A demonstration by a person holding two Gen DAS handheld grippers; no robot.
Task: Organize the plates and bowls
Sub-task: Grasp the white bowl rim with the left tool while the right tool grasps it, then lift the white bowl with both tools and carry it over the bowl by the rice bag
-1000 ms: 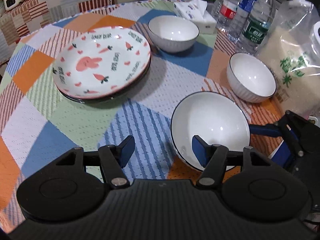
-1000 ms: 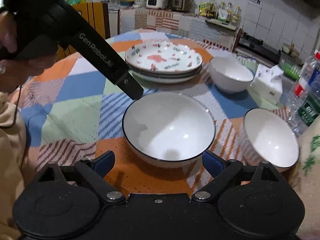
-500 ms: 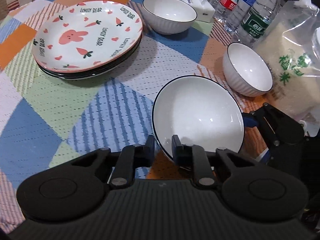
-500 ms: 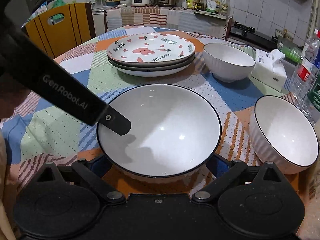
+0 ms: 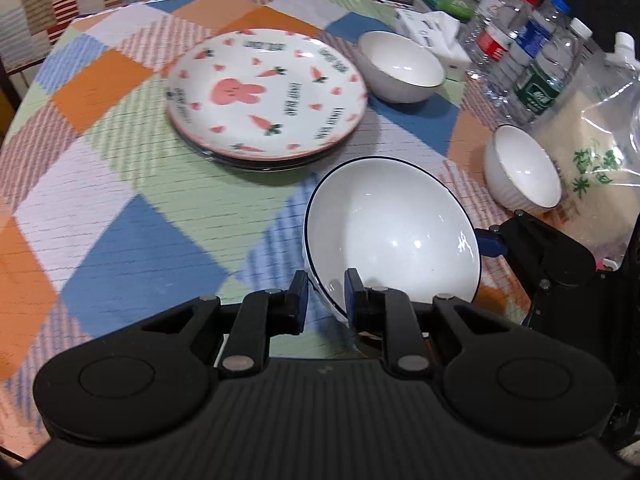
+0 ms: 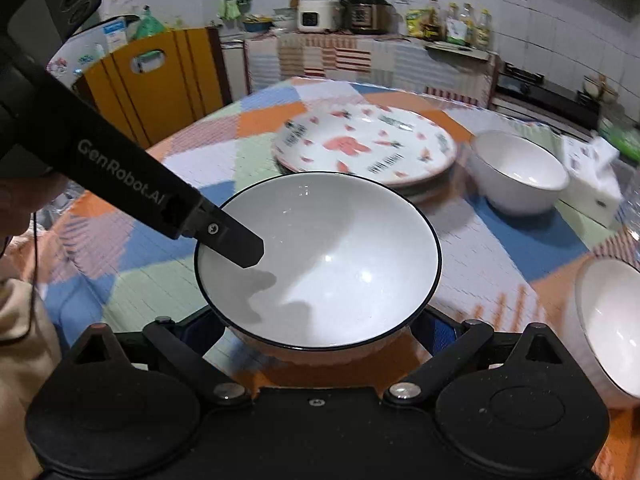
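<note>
A large white bowl (image 5: pixel 392 232) with a dark rim is tilted just off the patchwork tablecloth (image 5: pixel 120 208). My left gripper (image 5: pixel 326 296) is shut on its near rim, one finger (image 6: pixel 236 244) inside the bowl (image 6: pixel 328 256). My right gripper (image 6: pixel 318 328) stands wide around the bowl's body, a blue pad (image 5: pixel 486 242) at each side. Close behind lies a stack of bunny-and-carrot plates (image 5: pixel 266 96) (image 6: pixel 368 148). Two small white bowls (image 5: pixel 400 68) (image 5: pixel 522 168) sit at the back and at the right.
Water bottles (image 5: pixel 532 64), a tissue box (image 5: pixel 436 32) and a clear bag of rice (image 5: pixel 592 152) crowd the table's right side. A yellow chair (image 6: pixel 148 80) stands beyond the far left edge. A person's sleeve (image 6: pixel 20 340) is at the left.
My left gripper closed on the large bowl's rim. Both grippers then moved with the bowl toward the plate stack, and the bowl has tipped up off the cloth.
</note>
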